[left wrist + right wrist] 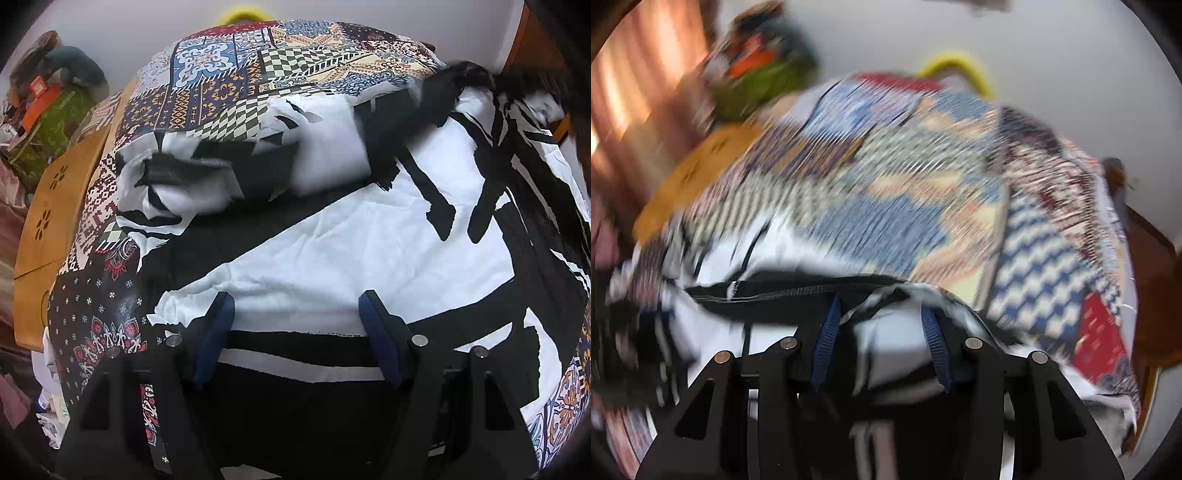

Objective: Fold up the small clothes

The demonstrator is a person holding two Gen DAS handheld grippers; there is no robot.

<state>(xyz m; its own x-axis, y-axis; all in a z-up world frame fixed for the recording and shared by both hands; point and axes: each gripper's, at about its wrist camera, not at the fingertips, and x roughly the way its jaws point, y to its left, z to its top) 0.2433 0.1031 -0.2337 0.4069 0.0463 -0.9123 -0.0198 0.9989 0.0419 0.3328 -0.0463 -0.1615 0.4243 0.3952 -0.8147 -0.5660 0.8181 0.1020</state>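
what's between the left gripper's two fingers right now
In the left wrist view, the left gripper stands open over the black-and-white garment; only its cloth lies between the fingers.

The right wrist view is smeared by motion blur, so the patterned cloth [905,192] reads only as streaks. Beyond the cloth, the yellow ring [245,15] is cut off by the left view's top edge. The garment's [369,240] far corner, near the cloth's right side, dissolves into a dark blur.

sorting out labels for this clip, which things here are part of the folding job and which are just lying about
Part of the job:
- black and white garment, spread on the patterned tablecloth
- left gripper, open over the garment
- right gripper, with garment cloth between its fingers

Lying about:
- green bag
- yellow ring
- wooden board
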